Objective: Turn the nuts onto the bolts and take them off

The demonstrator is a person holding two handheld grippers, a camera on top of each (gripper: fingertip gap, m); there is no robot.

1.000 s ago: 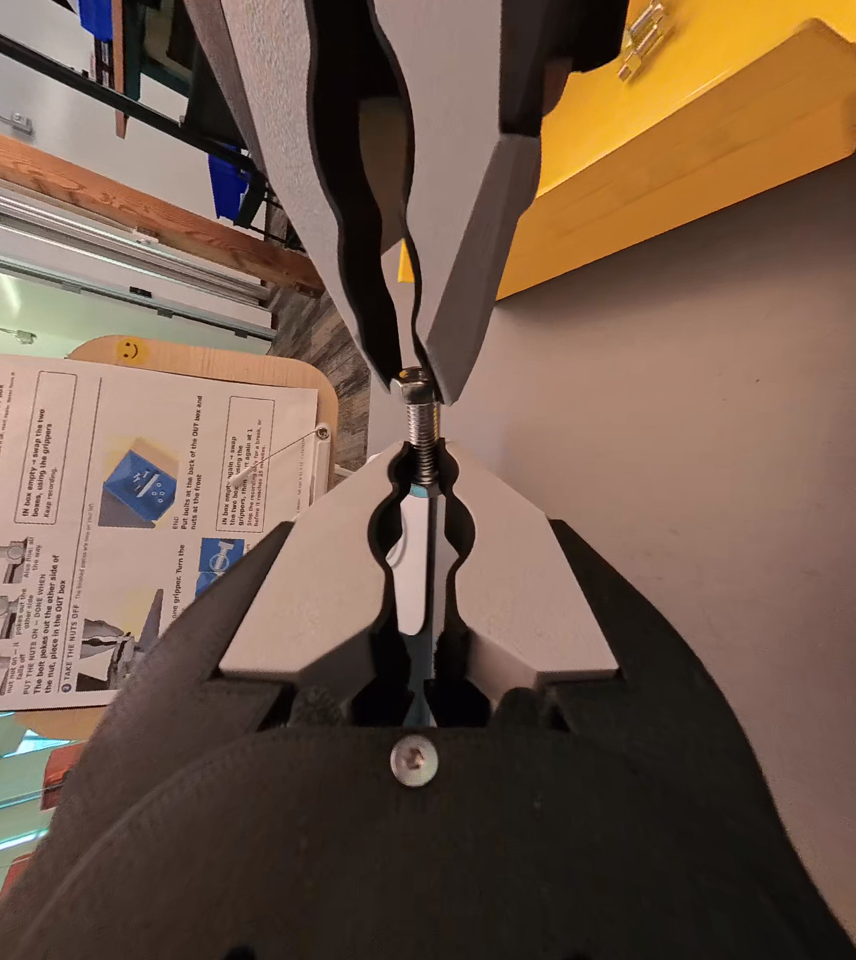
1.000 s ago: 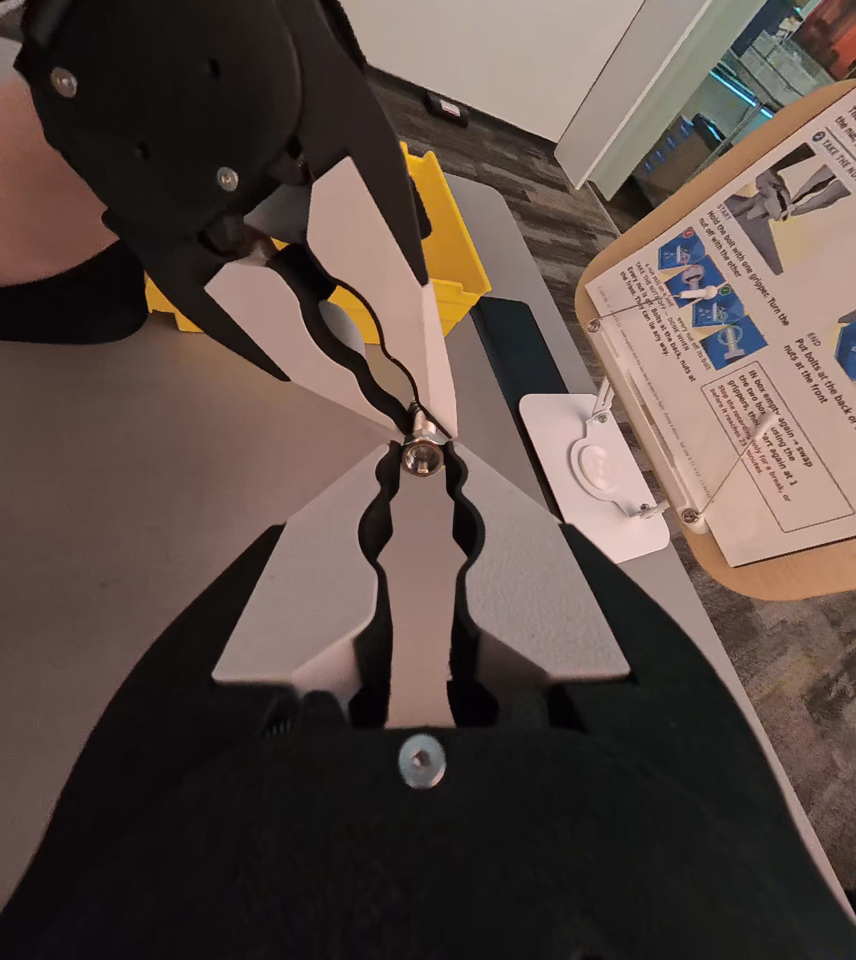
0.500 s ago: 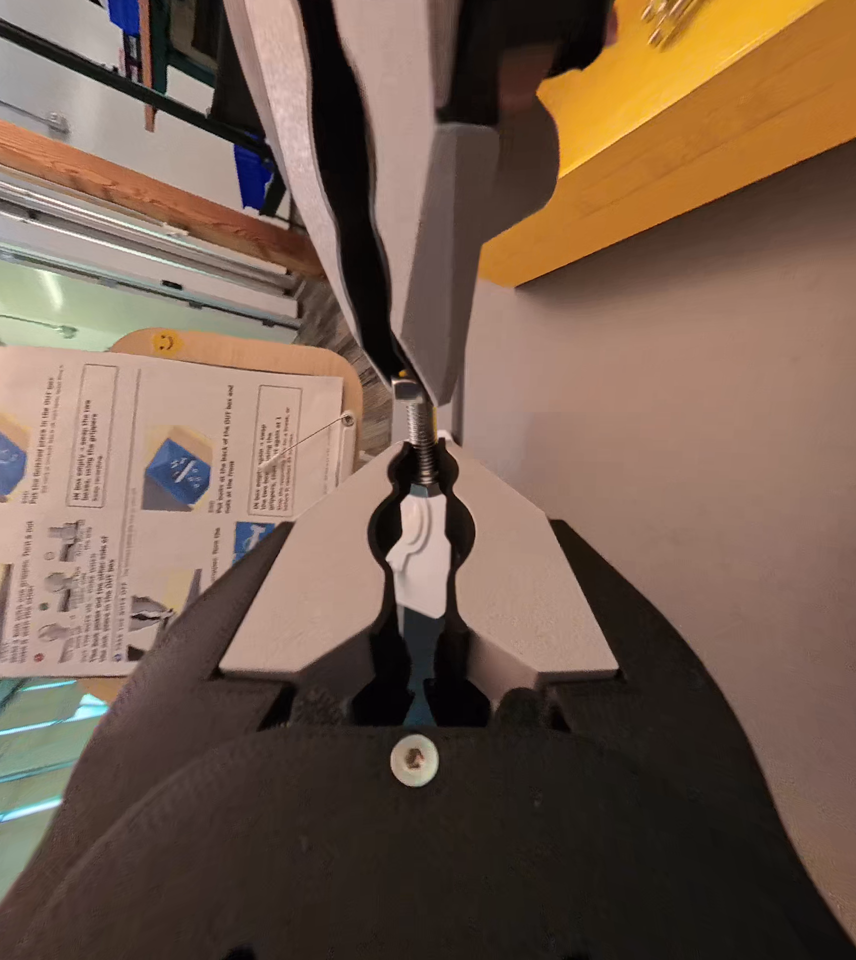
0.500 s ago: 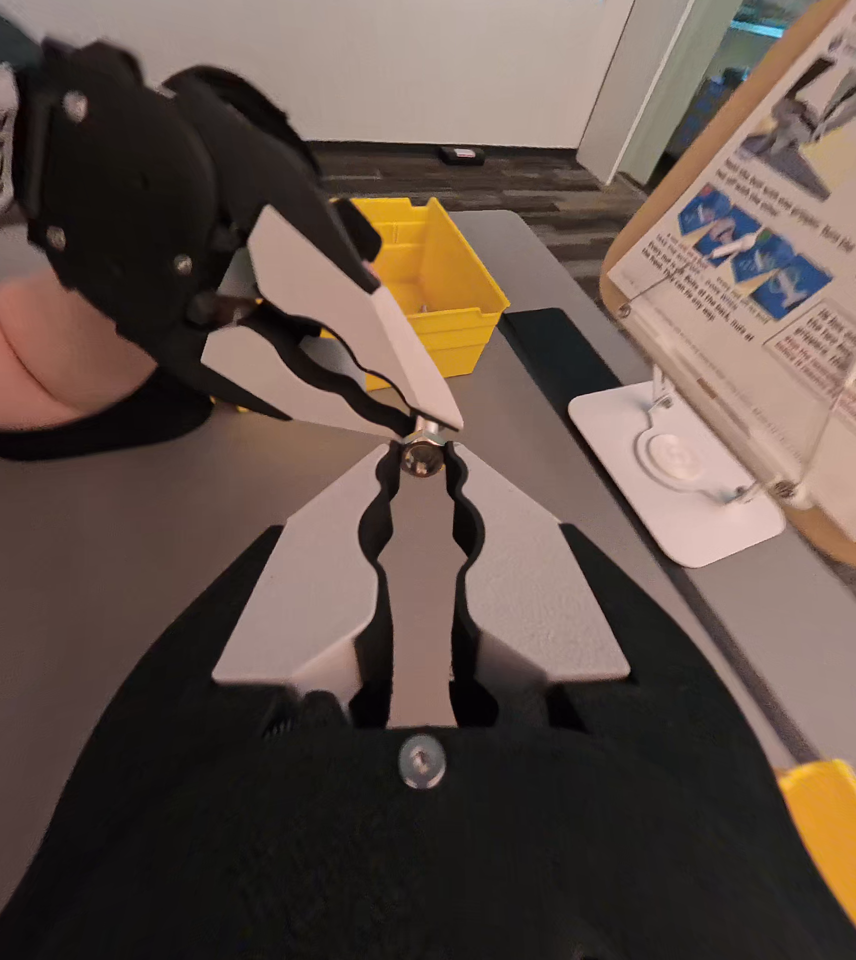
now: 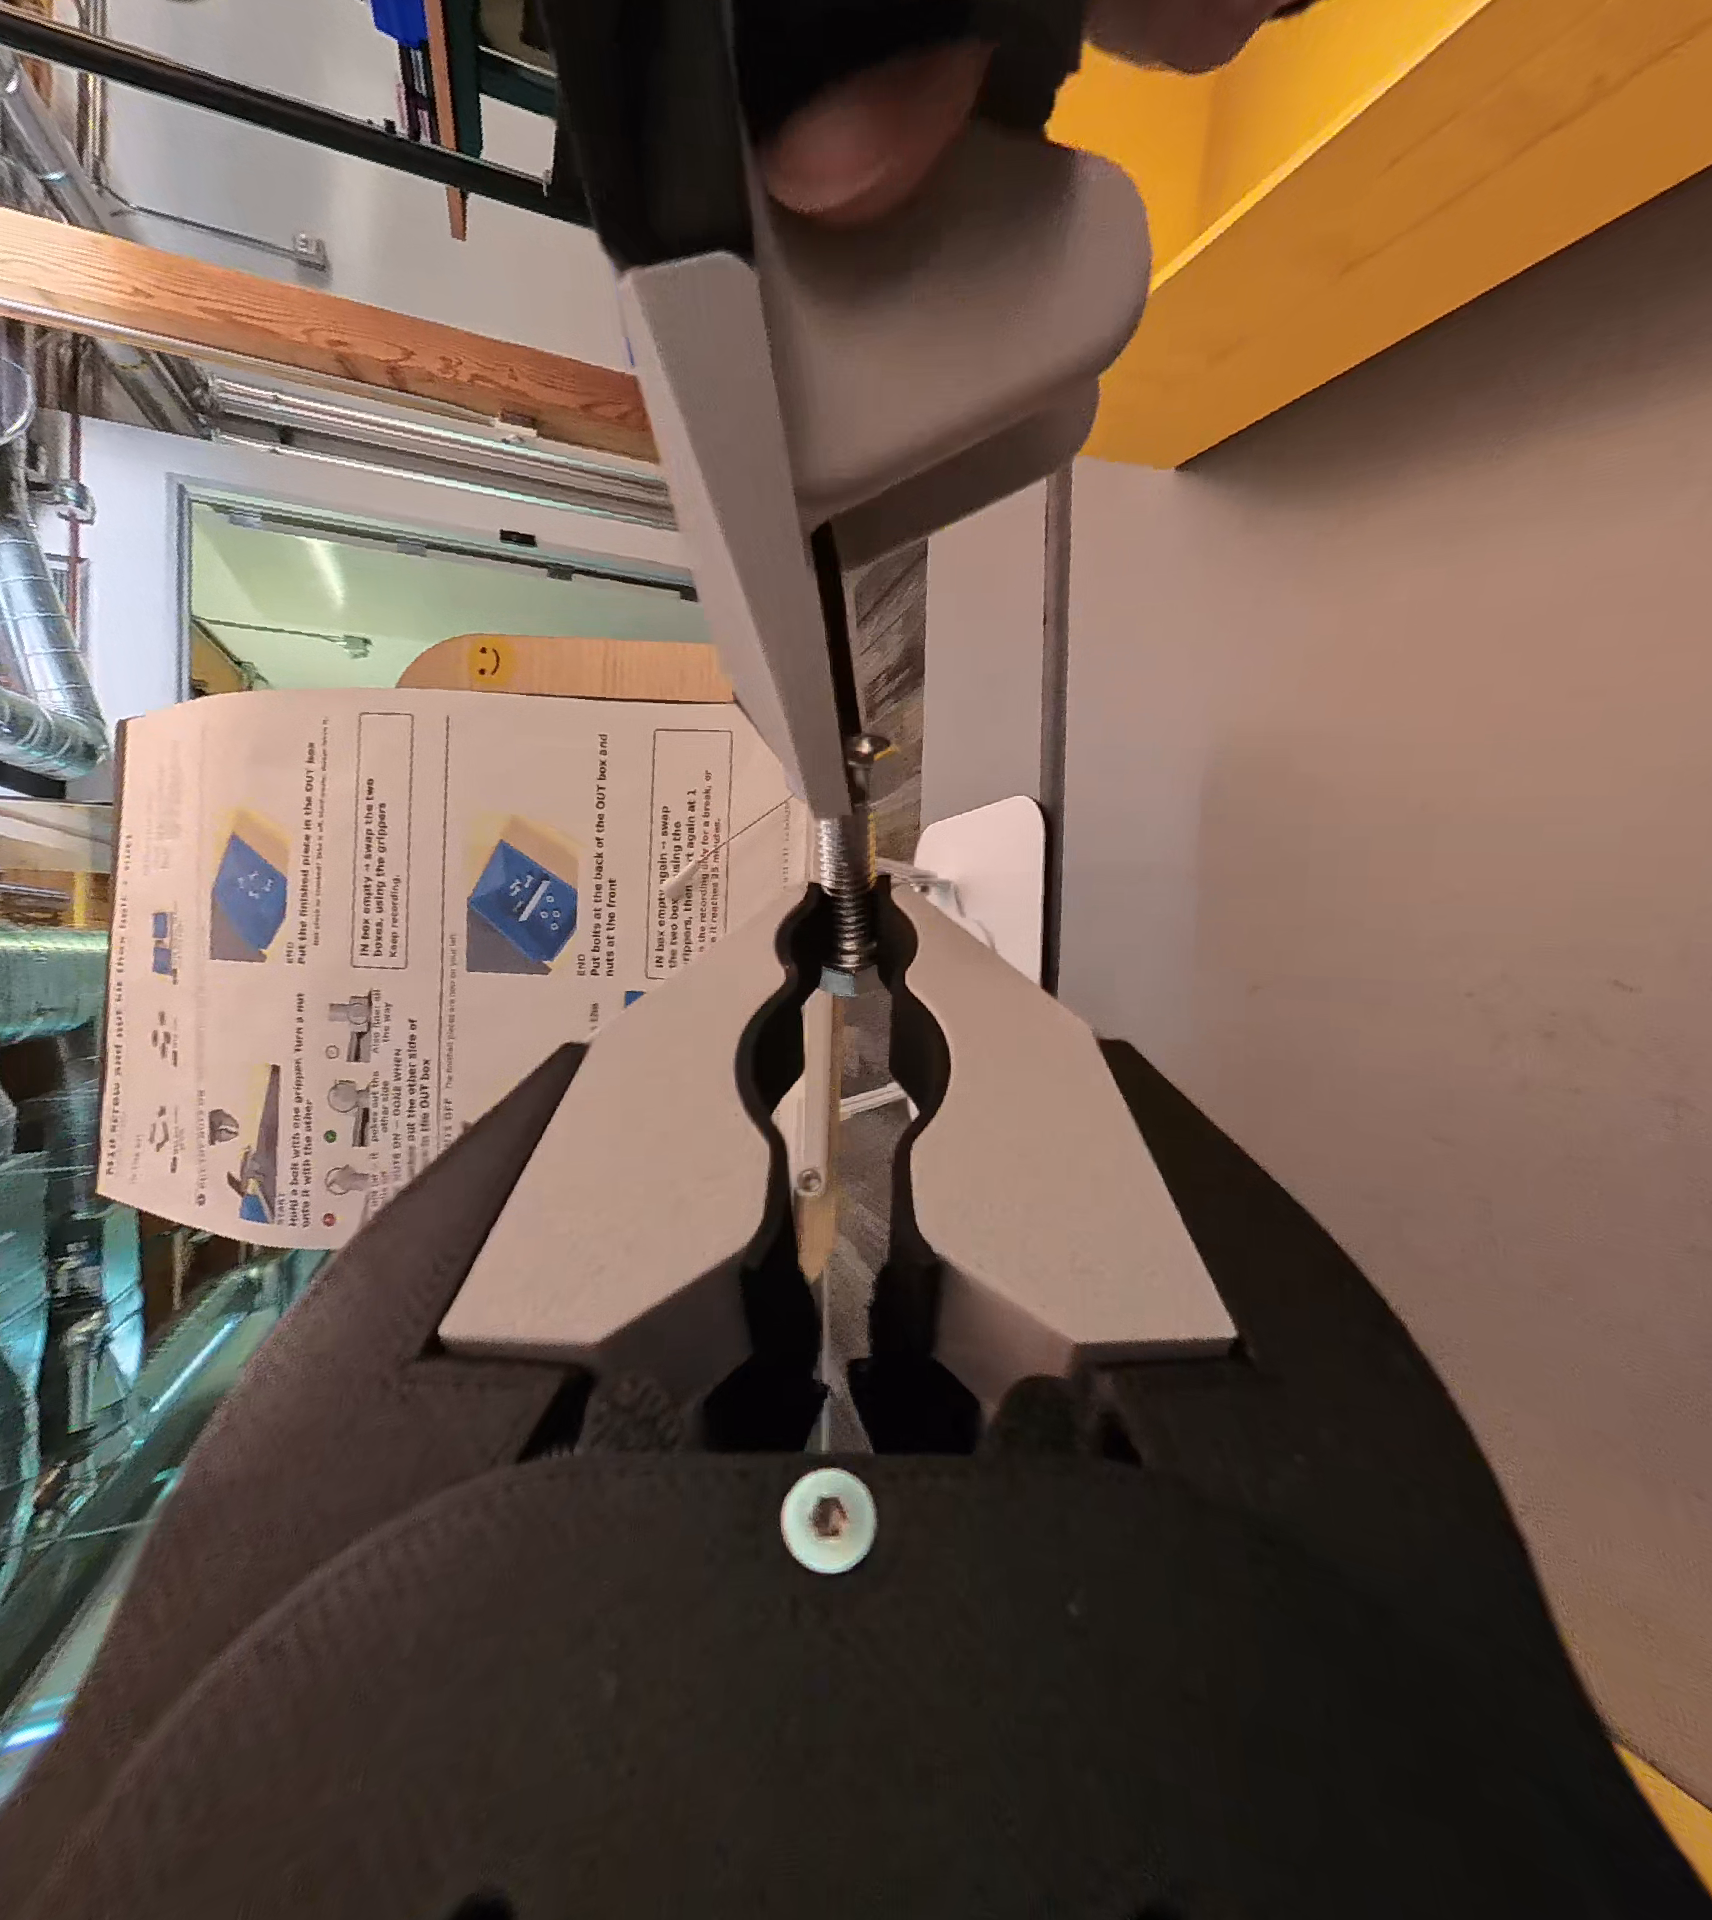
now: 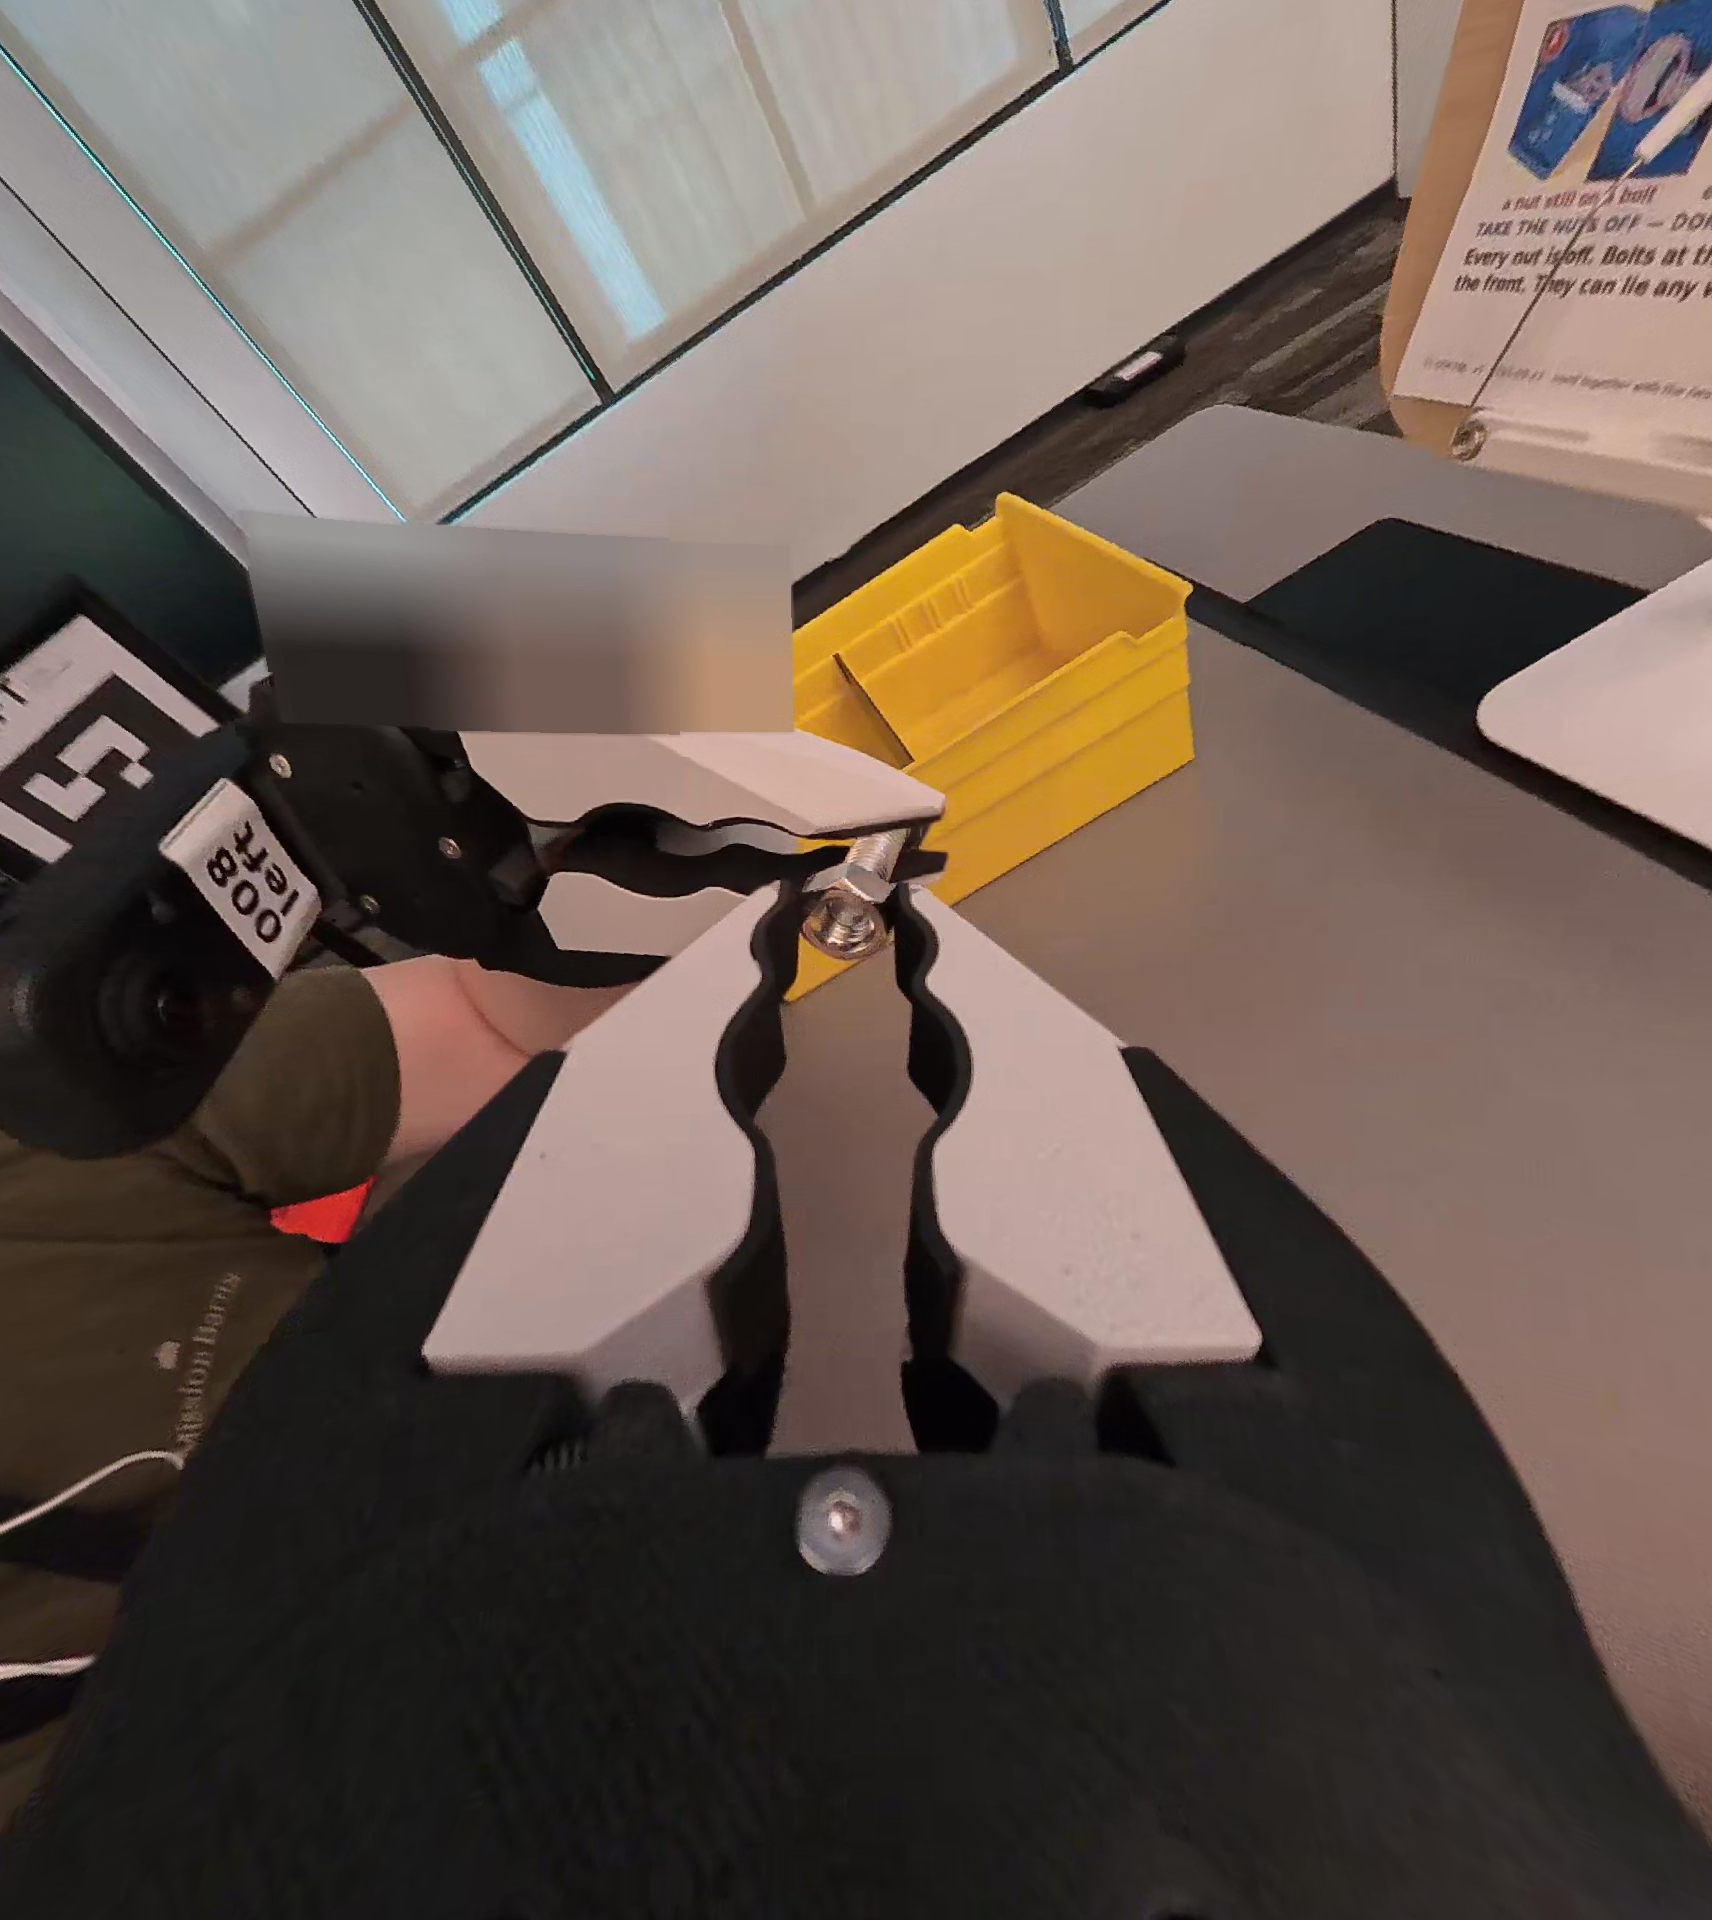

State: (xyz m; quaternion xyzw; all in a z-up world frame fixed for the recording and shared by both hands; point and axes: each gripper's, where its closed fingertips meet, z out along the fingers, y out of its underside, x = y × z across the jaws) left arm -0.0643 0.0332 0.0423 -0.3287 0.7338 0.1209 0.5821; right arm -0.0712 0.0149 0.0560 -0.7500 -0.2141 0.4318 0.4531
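Note:
A steel bolt [image 5: 844, 883] is held in the air between both grippers. My left gripper [image 5: 847, 906] is shut on its threaded shaft. In the right wrist view the left gripper [image 6: 919, 836] comes in from the left, level, with the thread [image 6: 878, 852] between its fingertips. My right gripper [image 6: 844, 909] is shut at the bolt's head end, on the hex nut [image 6: 857, 888] that sits close to the round head [image 6: 839, 927]. In the left wrist view the right gripper [image 5: 839, 805] comes down from above, seen edge-on.
A yellow bin [image 6: 1039, 707] with a divider stands on the grey table [image 6: 1351, 1039] just behind the grippers. Another yellow bin [image 5: 1454, 208] is at the table's other side. An instruction sheet on a wooden board [image 5: 416, 935] stands on a white base [image 6: 1662, 748]. A person's forearm [image 6: 457, 1008] is at the left. The tips of both grippers are at nearly the same place.
My right gripper has rolled a long way around the bolt's axis while staying shut on its end. My left gripper has kept its hold on the shaft.

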